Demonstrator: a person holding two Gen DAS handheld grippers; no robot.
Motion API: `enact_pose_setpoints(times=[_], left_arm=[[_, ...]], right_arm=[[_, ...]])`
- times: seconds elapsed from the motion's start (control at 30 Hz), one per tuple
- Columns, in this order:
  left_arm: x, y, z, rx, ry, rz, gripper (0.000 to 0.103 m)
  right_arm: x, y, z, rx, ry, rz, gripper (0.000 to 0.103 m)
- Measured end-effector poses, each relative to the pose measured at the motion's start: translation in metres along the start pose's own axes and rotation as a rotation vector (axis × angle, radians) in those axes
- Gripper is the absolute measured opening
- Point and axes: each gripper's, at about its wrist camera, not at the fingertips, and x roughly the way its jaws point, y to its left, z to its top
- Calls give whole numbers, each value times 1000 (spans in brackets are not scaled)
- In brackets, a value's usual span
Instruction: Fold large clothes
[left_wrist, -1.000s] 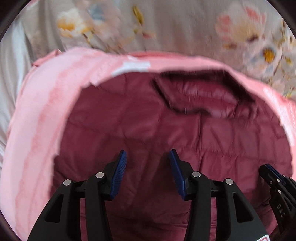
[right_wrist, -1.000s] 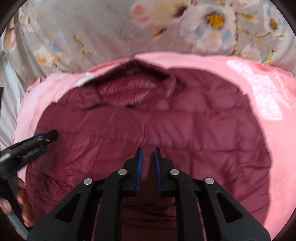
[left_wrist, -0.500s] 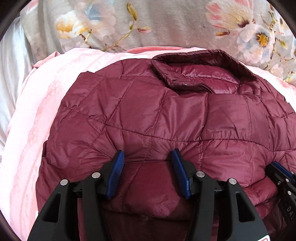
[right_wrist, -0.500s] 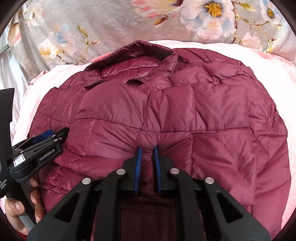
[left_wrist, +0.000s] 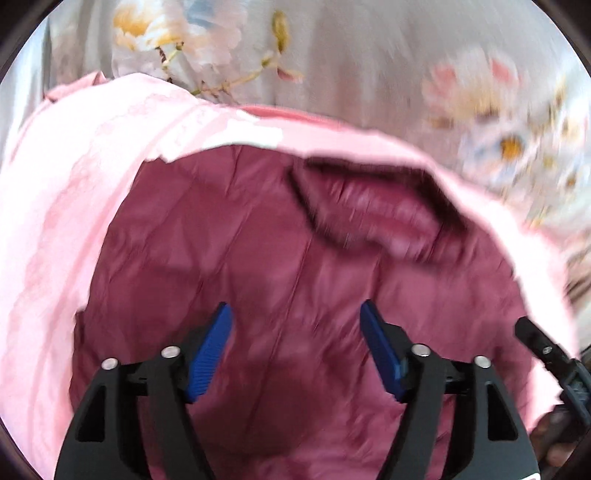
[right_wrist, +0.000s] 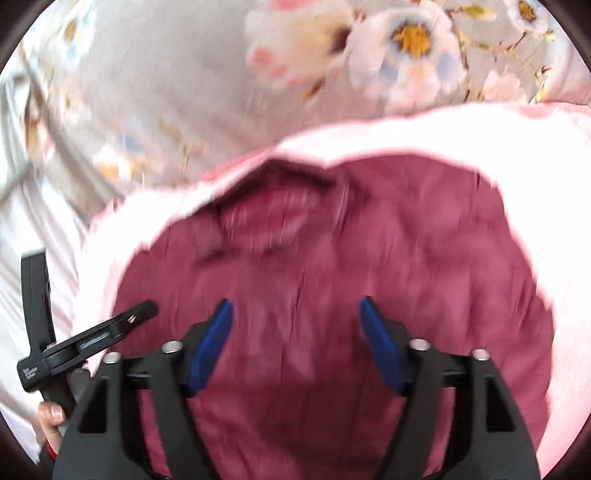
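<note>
left gripper (left_wrist: 295, 350): tilted down over jacket (left_wrist: 295, 258), jaws opening, nothing gripped | right gripper (right_wrist: 295, 347): same, beside it | jacket on pink blanket (left_wrist: 55, 221)

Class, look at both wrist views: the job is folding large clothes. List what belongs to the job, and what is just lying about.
Part of the job:
- maroon jacket
- left gripper, jaws opening, nothing gripped
- right gripper, jaws opening, nothing gripped

Just there:
- pink blanket under the jacket
- floral sheet beyond it

Opening right claw (right_wrist: 295, 328) over jacket (right_wrist: 424, 258)
</note>
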Motion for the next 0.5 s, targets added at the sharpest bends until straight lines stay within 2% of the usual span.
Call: enact_pose_setpoints(times=[0.07, 0.2, 0.27, 0.37, 0.4, 0.47, 0.5], left_arm=[[13, 2, 21, -55, 24, -34, 72], [43, 11, 48, -161, 63, -85, 72], [57, 11, 53, -192, 84, -94, 72], [77, 12, 57, -216, 125, -101, 69], [80, 10, 57, -208, 129, -106, 66], [82, 4, 57, -176, 134, -113, 42], [83, 0, 58, -154, 147, -126, 18]], right_arm=[[13, -10, 19, 45, -7, 9, 74], [54, -22, 41, 103, 53, -10, 74], [74, -25, 41, 115, 94, -20, 74], [97, -23, 33, 161, 147, 25, 73], [99, -22, 32, 164, 151, 37, 66], [103, -10, 31, 148, 151, 66, 49], [100, -5, 32, 140, 144, 91, 22]])
